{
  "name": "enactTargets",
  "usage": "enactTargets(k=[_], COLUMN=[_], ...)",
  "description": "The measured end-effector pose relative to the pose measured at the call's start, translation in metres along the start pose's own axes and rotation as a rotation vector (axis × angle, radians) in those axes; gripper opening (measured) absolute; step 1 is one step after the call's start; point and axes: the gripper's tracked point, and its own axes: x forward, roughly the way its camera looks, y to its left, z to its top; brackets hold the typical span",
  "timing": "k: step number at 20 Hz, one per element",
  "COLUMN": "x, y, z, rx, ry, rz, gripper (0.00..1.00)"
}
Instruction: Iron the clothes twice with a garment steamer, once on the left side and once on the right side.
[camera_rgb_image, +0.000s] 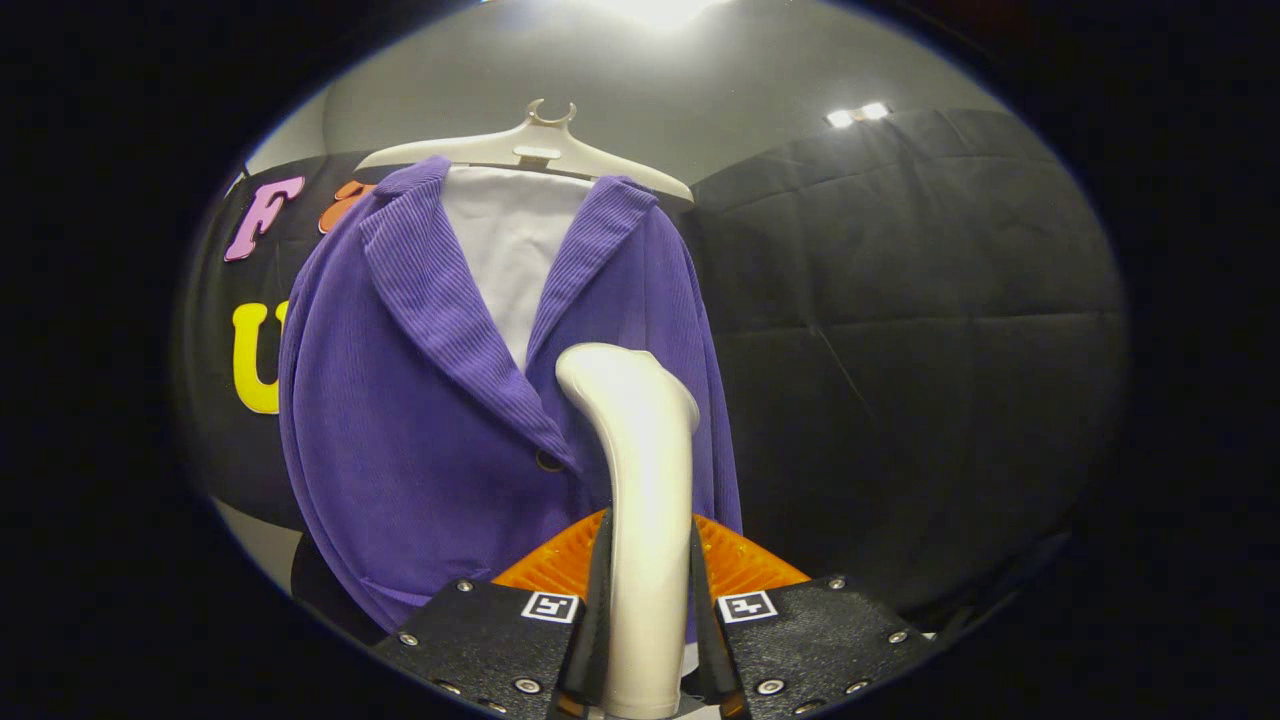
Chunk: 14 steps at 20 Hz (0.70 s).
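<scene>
The hand-held gripper (648, 625) pinches the smooth white handle of the garment steamer (640, 480), with one finger pressing on each side of it, so the handle stands upright between the two fingers. The handle rises ahead of the fingers and bends at its top toward the clothes, where its rounded head lies in front of the right half of the jacket, just beside the front opening. Low behind the handle, just beyond the fingers, an orange ribbed part (740, 565) shows on both sides of it. Beyond the steamer hangs a purple corduroy jacket (420, 420) with wide lapels, open at the chest over a white garment (510, 250). One dark button (548, 461) sits at the point where the lapels meet, a little to the left of the handle. The jacket hangs on a pale plastic hanger (540, 145) with a small hook at the top, above and beyond the steamer's head. Behind the clothes, and to the right of them, is the black cloth wall (920, 330) of the booth, and above it a pale grey ceiling (720, 90) with bright lights (858, 115).
</scene>
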Motion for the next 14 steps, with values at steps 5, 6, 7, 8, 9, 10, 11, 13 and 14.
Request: enactTargets(k=[5, 6, 7, 8, 9, 10, 11, 13, 14], x=[-0.012, -0.015, -0.015, -0.014, -0.016, -0.021, -0.024, -0.025, -0.025], y=[-0.004, -0.005, -0.005, -0.006, -0.007, -0.010, -0.011, -0.012, -0.013], z=[-0.042, -0.052, -0.059, -0.067, -0.077, -0.088, -0.097, -0.110, -0.116], rx=[0.006, 0.007, 0.006, 0.005, 0.001, -0.007, -0.011, -0.011, -0.010], ry=[0.057, 0.070, 0.083, 0.095, 0.112, 0.121, 0.132, 0.148, 0.155], rz=[-0.012, -0.013, -0.013, -0.015, -0.018, -0.021, -0.023, -0.024, -0.027], gripper=[0.36, 0.36, 0.36, 0.36, 0.36, 0.36, 0.36, 0.36, 0.36])
